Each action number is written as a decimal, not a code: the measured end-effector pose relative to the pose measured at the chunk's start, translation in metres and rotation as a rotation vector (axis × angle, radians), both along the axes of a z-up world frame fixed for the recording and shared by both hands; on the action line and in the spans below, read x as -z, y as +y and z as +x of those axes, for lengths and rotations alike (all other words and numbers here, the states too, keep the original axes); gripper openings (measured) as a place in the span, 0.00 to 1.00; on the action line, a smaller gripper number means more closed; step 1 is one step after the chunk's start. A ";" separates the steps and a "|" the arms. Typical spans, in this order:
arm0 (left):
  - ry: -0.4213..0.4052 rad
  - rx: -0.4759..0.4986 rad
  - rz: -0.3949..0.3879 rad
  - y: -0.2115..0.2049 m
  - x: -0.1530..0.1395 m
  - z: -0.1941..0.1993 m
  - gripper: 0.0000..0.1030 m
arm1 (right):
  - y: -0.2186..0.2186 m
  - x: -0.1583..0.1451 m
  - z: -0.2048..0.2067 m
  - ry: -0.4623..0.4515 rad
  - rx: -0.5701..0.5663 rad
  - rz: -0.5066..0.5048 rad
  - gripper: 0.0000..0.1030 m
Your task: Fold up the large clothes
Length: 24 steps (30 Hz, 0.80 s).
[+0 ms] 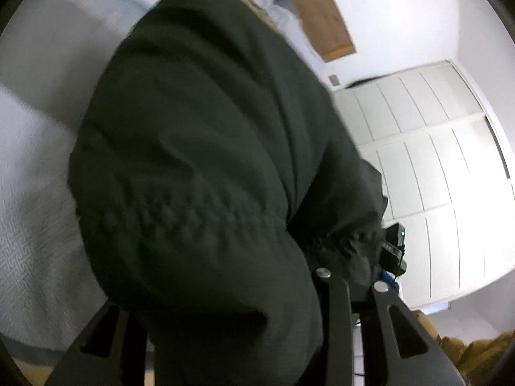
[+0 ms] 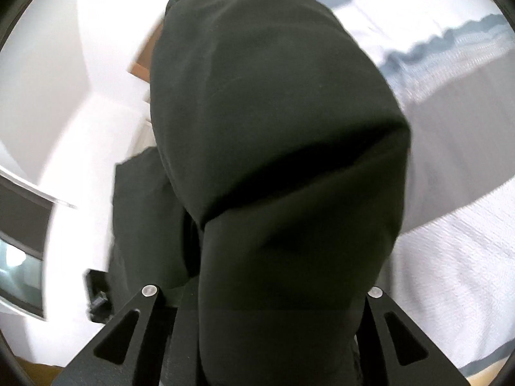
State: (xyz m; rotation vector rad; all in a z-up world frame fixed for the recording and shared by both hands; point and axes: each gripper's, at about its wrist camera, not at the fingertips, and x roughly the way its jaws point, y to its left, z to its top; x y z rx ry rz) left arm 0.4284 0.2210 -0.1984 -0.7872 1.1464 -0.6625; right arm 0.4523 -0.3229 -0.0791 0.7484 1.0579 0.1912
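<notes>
Left gripper [image 1: 349, 284]: two black fingers are seen rising from the lower edge of the left wrist view, and a dark green garment [image 1: 206, 167] is bunched between and over them. The fabric fills the gap and hides the pads, so the jaws are taken as clamped on the cloth. A gathered, elasticated band of the garment runs across just above the fingers. To the right of the fingers, a small black device [image 1: 395, 246] with a cable is partly covered by the cloth.

Right gripper [image 2: 262, 291]: its two black fingers are seen at the lower edge of the right wrist view, with a thick fold of the same dark green garment [image 2: 276, 148] packed between them; the jaws are closed on it. The garment is draped forward over both grippers and hangs above a white textured bedspread [image 1: 29, 225], which is blurred.

Beyond the garment, the bedspread [image 2: 457, 257] is seen to carry grey-blue bands toward its far edge. A wooden headboard [image 1: 309, 9] is visible past the far edge of the bed, and a white panelled wardrobe [image 1: 450, 167] stands to its right.
</notes>
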 end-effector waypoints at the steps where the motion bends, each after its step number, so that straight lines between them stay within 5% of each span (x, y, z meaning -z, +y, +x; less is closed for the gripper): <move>1: 0.007 -0.011 -0.001 0.005 0.007 0.000 0.37 | -0.007 0.016 0.000 0.021 0.030 0.001 0.24; 4: -0.009 -0.027 0.047 0.020 0.015 -0.012 0.49 | -0.024 0.043 0.000 0.044 0.072 -0.012 0.36; 6: -0.037 -0.030 0.114 0.026 0.011 -0.019 0.56 | -0.027 0.049 0.002 0.032 0.058 -0.041 0.56; 12: -0.144 -0.125 0.261 0.044 -0.019 -0.052 0.64 | -0.039 0.052 -0.008 -0.091 0.054 -0.158 0.96; 19: -0.244 -0.365 0.407 0.060 -0.062 -0.105 0.71 | -0.084 0.057 -0.055 -0.243 0.144 -0.174 0.98; 24: -0.355 -0.493 0.547 0.030 -0.104 -0.137 0.71 | -0.076 0.041 -0.091 -0.336 0.159 -0.260 0.98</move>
